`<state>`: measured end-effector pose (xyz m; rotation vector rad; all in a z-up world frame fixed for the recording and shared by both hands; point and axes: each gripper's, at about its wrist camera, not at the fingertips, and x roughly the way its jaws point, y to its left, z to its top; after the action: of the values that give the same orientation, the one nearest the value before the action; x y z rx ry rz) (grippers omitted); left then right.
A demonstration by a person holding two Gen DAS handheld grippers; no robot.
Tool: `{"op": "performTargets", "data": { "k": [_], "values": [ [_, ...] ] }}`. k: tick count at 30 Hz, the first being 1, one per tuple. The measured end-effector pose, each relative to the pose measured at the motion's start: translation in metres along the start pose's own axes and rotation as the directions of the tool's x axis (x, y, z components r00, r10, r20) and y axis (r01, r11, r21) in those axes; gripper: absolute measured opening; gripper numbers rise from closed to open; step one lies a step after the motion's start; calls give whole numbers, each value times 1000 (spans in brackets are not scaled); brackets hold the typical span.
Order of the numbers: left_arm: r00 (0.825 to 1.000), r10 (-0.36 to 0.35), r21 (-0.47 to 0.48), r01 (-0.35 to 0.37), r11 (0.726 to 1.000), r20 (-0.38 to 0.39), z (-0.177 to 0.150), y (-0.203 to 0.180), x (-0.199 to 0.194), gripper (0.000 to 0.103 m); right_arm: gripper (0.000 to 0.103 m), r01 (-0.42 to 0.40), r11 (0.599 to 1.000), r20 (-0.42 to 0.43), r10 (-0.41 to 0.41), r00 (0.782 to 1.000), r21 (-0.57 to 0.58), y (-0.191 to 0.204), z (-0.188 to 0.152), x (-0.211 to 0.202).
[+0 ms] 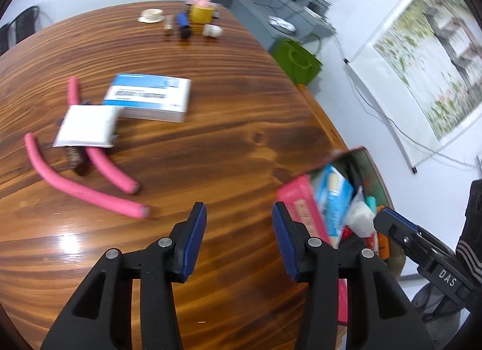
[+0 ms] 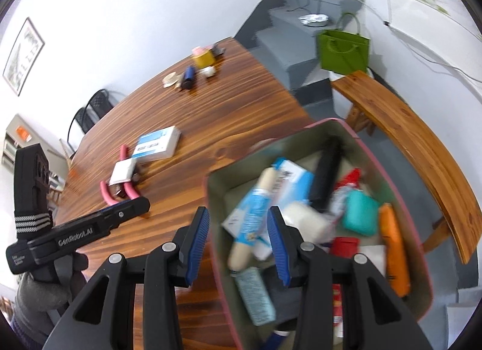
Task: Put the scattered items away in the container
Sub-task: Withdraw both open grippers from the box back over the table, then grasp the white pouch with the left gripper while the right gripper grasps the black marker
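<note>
The container [image 2: 366, 146], pink outside and green inside, stands at the table's right edge, full of several packs, tubes and a teal case. My right gripper [image 2: 238, 214] hangs open above its left wall [image 2: 215, 229], gripping nothing. In the left wrist view the container [image 1: 296, 199] is on the right, with my right gripper [image 1: 384, 219] over it. My left gripper [image 1: 239, 210] is open and empty over bare table. Left of it lie pink-handled pliers [image 1: 90, 190] under a white packet [image 1: 86, 127], beside a blue-and-white box [image 1: 150, 100].
At the table's far end sit a yellow tape roll [image 1: 200, 13], a blue item [image 1: 182, 23], a white piece [image 1: 212, 30] and a cream lid [image 1: 150, 15]. Off the table stand a green bag [image 2: 343, 48], a wooden bench [image 2: 406, 127] and grey steps [image 2: 286, 45].
</note>
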<state>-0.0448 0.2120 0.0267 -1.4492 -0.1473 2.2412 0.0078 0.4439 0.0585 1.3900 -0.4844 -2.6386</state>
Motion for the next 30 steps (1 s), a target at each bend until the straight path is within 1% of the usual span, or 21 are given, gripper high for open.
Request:
{"op": "performTargets", "data": {
  "k": [2, 3, 4, 6, 7, 9, 10, 11, 15, 19, 20, 28, 29, 30],
  "values": [
    [1000, 21, -26, -21, 999, 8, 2, 17, -5, 49, 44, -15, 1000, -9, 15, 1000, -17, 12, 1, 6],
    [1000, 30, -36, -30, 999, 9, 4, 23, -7, 55, 47, -22, 999, -13, 22, 1000, -24, 17, 1, 8],
    [999, 45, -48, -44, 998, 9, 6, 31, -8, 67, 49, -29, 999, -17, 29, 999, -30, 22, 1, 11],
    [997, 79, -70, -78, 995, 17, 8, 48, -13, 75, 58, -40, 998, -23, 39, 999, -46, 33, 1, 16],
    [996, 89, -81, -87, 993, 19, 9, 55, -15, 75, 60, -45, 998, -25, 44, 999, -54, 38, 1, 18],
    [994, 108, -99, -106, 989, 20, 13, 69, -17, 76, 71, -58, 996, -30, 56, 998, -71, 50, -1, 23],
    [992, 121, -103, -118, 988, 20, 14, 76, -18, 77, 72, -61, 995, -31, 58, 998, -81, 57, -2, 25],
    [990, 139, -107, -136, 985, 21, 17, 84, -19, 78, 73, -63, 994, -35, 60, 998, -88, 62, -2, 28],
    [985, 172, -106, -168, 980, 29, 25, 102, -19, 81, 73, -75, 992, -56, 69, 996, -104, 79, -3, 38],
    [977, 208, -60, -205, 977, 49, 36, 111, -16, 89, 73, -78, 991, -74, 70, 995, -108, 92, -6, 49],
    [975, 218, -48, -215, 975, 53, 40, 113, -14, 89, 73, -77, 991, -78, 68, 995, -109, 96, -6, 51],
    [973, 213, 44, -218, 975, 89, 66, 124, 6, 91, 73, -58, 994, -104, 48, 993, -91, 106, -7, 67],
    [972, 214, 53, -219, 974, 95, 68, 124, 8, 94, 73, -54, 995, -108, 44, 993, -87, 107, -7, 70],
    [972, 212, 62, -219, 974, 99, 70, 125, 11, 103, 73, -50, 995, -110, 41, 993, -85, 107, -6, 71]
  ]
}}
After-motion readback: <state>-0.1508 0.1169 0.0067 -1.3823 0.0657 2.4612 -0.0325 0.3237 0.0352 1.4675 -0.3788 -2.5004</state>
